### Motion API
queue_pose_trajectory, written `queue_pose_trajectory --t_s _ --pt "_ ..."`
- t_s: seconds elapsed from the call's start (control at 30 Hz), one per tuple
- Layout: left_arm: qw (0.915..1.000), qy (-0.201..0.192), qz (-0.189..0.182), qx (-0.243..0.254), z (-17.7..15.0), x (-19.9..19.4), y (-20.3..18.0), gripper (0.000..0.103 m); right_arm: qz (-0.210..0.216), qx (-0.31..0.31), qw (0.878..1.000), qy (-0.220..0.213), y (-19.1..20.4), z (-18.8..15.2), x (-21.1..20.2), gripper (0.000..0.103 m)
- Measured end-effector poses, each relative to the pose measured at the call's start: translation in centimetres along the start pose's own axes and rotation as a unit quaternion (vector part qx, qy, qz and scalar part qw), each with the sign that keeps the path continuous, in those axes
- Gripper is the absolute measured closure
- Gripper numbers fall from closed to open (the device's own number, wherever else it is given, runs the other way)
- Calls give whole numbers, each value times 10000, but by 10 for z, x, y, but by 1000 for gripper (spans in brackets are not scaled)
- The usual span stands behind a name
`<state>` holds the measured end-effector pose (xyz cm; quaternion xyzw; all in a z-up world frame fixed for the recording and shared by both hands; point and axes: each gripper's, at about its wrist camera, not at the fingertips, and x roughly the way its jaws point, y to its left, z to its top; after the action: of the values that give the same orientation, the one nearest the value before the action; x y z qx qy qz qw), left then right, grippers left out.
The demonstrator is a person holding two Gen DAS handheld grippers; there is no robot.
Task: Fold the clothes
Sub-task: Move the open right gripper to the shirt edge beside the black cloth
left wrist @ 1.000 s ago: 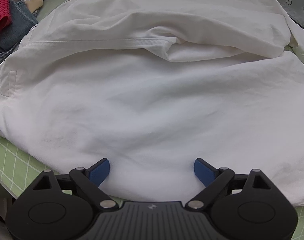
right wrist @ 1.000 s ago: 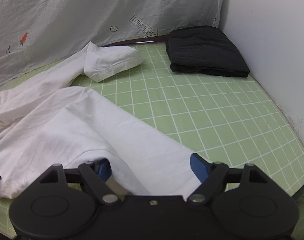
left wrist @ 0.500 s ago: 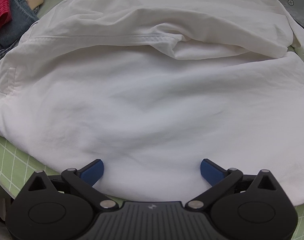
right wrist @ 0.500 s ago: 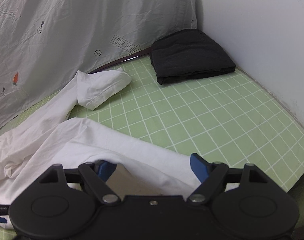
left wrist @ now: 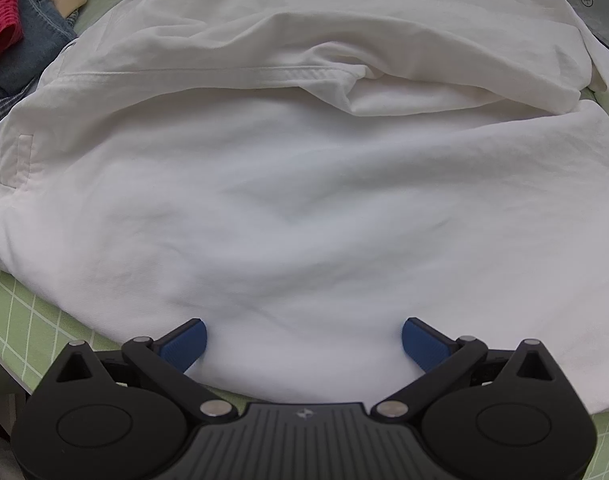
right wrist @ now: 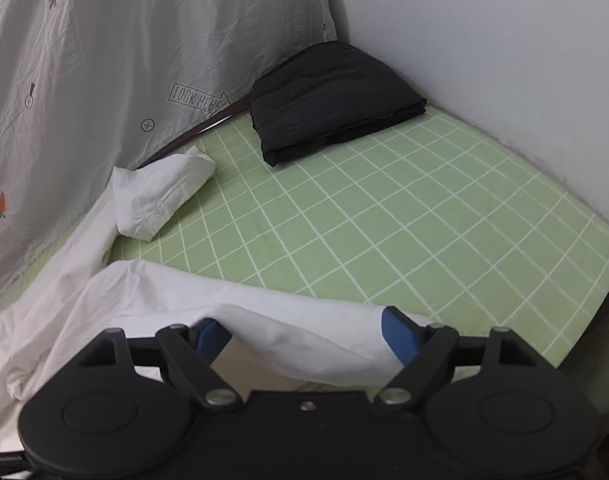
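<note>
Garment: big white woven cotton shirt-type garment (left wrist: 304, 200), spread over the green grid-print sheet (right wrist: 384, 208); fills most of the left wrist view, and in the right wrist view runs along the lower left of frame.
Left gripper (left wrist: 302, 340): jaws wide apart, nothing pinched; blue pads sit at the near hem, bottom centre, cloth lying btwn them but not squeezed.
Right gripper (right wrist: 300, 334): jaws standing apart w/ a raised fold of the white cloth draped btwn the pads; can't tell if you've got real pressure on it.
Handling: light, soft, limp, no stiffness, so it'll sag and drag wherever you lift. Not fragile. Prob. slides easily on the sheet; wrinkles bunch fast.
Where to grip: go for stitched edges, e.g. the seamed band (left wrist: 208, 76) across upper centre, or hem corners. Pinch one layer only, else you drag the layer below.
Loose end: the cuffed sleeve (right wrist: 160, 196) lies mid left, near the printed grey backdrop cloth (right wrist: 124, 60).
Neighbours: folded black garment (right wrist: 328, 100) upper centre; pile of denim and red knit clothes (left wrist: 16, 40) upper left. Keep clear of both.
</note>
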<state>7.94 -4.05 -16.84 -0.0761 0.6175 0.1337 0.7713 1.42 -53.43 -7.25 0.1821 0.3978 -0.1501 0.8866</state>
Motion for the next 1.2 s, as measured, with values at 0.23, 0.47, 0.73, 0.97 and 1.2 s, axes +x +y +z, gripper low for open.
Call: queue_pose_trajectory --t_s 0.23,0.47,0.73,0.97,1.2 --pt "10000 73 -17 -23 7 -1 5 0 216 1 9996 177 -6 29 -4 21" --pt "9999 71 -15 -130 11 -3 11 0 286 -233 9991 -211 -9 67 -22 22" --pt "9997 48 37 -237 15 -7 17 0 294 -277 9992 -44 -9 77 29 19" --pt "9997 137 116 -166 25 -10 19 0 335 -1013 9890 1020 19 39 122 11" --pt "9992 313 258 71 52 -9 3 0 497 -1933 9731 1150 46 26 146 5"
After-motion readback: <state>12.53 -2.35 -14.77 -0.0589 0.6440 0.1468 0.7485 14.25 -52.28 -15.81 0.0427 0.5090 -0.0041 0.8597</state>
